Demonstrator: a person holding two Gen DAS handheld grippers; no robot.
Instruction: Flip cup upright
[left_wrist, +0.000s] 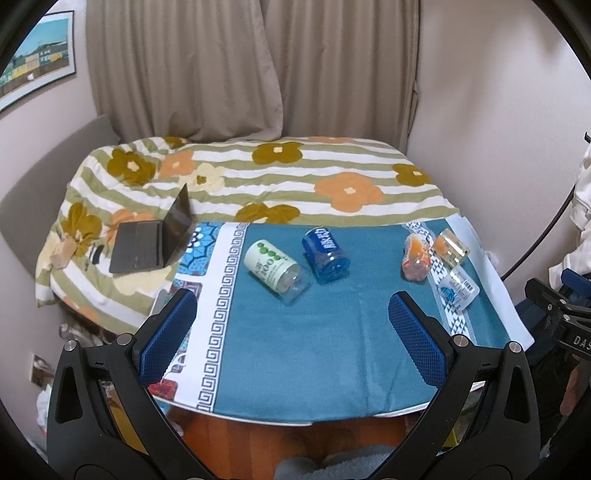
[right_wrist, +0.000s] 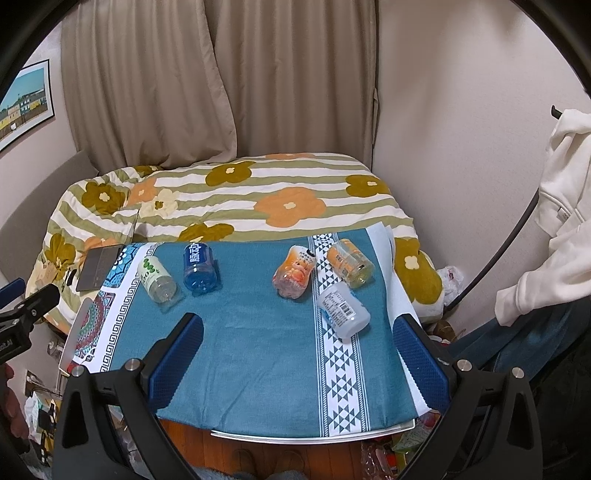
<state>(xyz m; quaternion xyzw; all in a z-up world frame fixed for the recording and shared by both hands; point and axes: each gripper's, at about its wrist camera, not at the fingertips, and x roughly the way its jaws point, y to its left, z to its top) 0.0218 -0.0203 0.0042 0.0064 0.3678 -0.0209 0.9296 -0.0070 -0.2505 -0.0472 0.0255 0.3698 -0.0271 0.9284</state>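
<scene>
Several plastic cups lie on their sides on a blue-clothed table. A white cup with green dots and a blue cup lie at the left. An orange-pink cup, an amber cup and a clear white-labelled cup lie at the right. My left gripper is open and empty above the near part of the table. My right gripper is open and empty, nearer the clear cup.
A bed with a flowered blanket lies behind the table, with an open laptop on it at the left. Curtains hang behind. A white garment hangs at the right. Wood floor shows below the table's front edge.
</scene>
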